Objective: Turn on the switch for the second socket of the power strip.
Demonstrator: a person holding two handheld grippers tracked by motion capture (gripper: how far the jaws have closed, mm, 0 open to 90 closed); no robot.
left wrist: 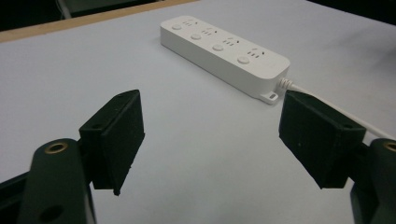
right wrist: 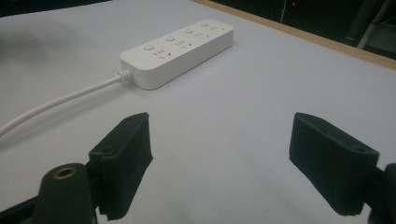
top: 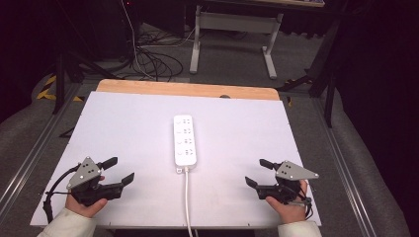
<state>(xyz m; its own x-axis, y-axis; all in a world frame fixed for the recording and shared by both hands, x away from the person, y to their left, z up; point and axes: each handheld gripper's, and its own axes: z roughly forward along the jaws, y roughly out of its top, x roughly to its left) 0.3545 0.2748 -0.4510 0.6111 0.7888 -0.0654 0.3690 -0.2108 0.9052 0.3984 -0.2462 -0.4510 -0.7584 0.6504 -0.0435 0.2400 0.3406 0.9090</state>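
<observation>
A white power strip (top: 185, 140) with several sockets and buttons lies lengthwise in the middle of the white table (top: 123, 128). Its white cable (top: 187, 202) runs off the near edge. My left gripper (top: 118, 170) rests at the near left, open, jaws pointing toward the strip with nothing between them. My right gripper (top: 258, 173) rests at the near right, also open and empty. The power strip (left wrist: 224, 49) lies ahead of the left gripper (left wrist: 210, 140) in the left gripper view. In the right gripper view the power strip (right wrist: 177, 46) and its cable (right wrist: 56, 105) lie beyond the right gripper (right wrist: 219, 163).
A wooden strip (top: 188, 90) borders the table's far edge. Behind the table stand a white desk frame (top: 232, 37) and loose cables (top: 153, 57) on the floor. Metal rails (top: 29, 158) run along both sides of the table.
</observation>
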